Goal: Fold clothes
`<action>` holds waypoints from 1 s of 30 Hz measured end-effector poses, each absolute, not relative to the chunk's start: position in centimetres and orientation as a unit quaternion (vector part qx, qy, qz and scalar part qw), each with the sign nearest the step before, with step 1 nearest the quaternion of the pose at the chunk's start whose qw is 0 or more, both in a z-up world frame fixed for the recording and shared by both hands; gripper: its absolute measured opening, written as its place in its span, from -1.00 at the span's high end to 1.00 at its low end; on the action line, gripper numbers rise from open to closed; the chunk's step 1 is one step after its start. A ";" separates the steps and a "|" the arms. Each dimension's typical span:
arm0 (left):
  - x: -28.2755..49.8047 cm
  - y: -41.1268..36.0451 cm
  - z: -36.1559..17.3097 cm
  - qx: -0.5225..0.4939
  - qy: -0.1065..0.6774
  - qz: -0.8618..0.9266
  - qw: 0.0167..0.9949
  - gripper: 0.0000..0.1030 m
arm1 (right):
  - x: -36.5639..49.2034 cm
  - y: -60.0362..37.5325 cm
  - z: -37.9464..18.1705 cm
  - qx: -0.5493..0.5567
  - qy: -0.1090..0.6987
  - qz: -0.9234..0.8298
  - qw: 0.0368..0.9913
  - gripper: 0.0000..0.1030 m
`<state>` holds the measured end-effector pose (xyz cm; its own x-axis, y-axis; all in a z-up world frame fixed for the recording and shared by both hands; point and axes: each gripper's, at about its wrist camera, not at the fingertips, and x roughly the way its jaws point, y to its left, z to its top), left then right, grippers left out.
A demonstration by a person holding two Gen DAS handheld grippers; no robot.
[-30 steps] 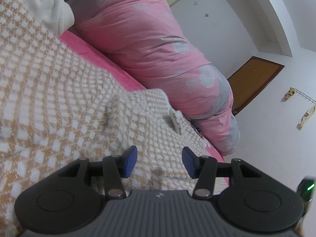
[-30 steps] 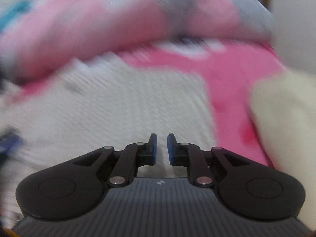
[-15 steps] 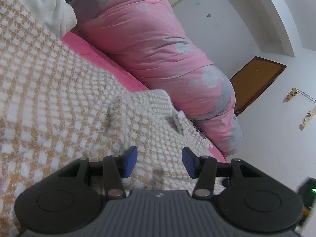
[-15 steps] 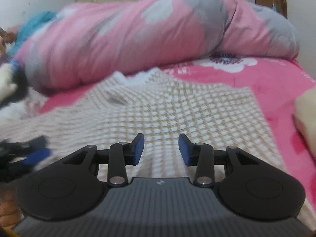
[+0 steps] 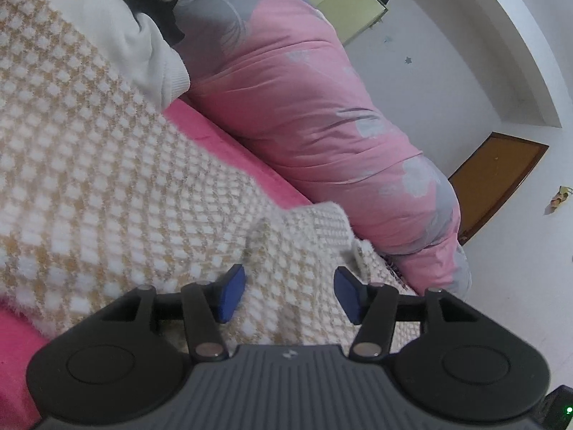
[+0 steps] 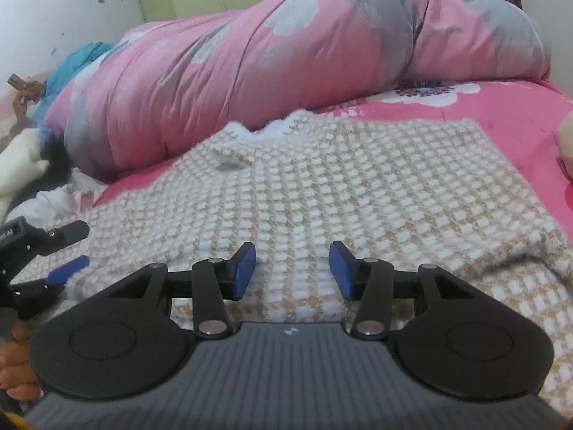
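A bed, covered by a bright pink floral sheet, is seen in both wrist views. Along its far side a rolled pink and grey quilt is laid, with a brown door and a pale green cupboard seen behind it. Across the sheet a white and tan checked knit garment is spread flat, its neckline turned toward the quilt and its near right edge rumpled. A white garment is heaped at the left end of the bed, just beside the knit. The right hand-held gripper is held low over the near part of the knit, its blue pads wide apart and nothing between them. The left hand-held gripper is held over the knit near the neckline, its jaws likewise spread and empty; it is also seen at the left edge of the right wrist view, with fingers of the person wrapped around its handle.
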<state>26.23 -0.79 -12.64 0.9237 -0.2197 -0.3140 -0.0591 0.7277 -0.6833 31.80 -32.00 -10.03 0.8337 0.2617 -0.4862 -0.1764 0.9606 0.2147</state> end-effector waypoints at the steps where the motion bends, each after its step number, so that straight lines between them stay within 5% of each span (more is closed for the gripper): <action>1: 26.3 -1.0 -12.5 -0.360 0.193 -0.041 0.912 -0.10 | 32.0 -31.9 -10.2 0.085 0.263 0.119 0.954 -0.04; 10: 25.0 -1.2 -8.4 -0.327 0.237 0.027 0.914 -0.10 | 32.4 -32.2 -11.0 0.116 0.254 0.142 0.950 -0.26; 13: 21.6 0.2 -6.2 -0.286 0.238 0.042 0.927 -0.28 | 32.3 -32.2 -11.1 0.118 0.254 0.145 0.949 -0.32; 20: 13.1 8.9 -6.5 -0.279 0.274 0.160 0.906 -0.31 | 32.5 -32.1 -11.1 0.115 0.258 0.150 0.947 -0.42; 30: 4.2 20.6 -8.5 -0.346 0.211 0.405 0.820 -0.27 | 32.6 -32.2 -11.1 0.122 0.258 0.158 0.945 -0.52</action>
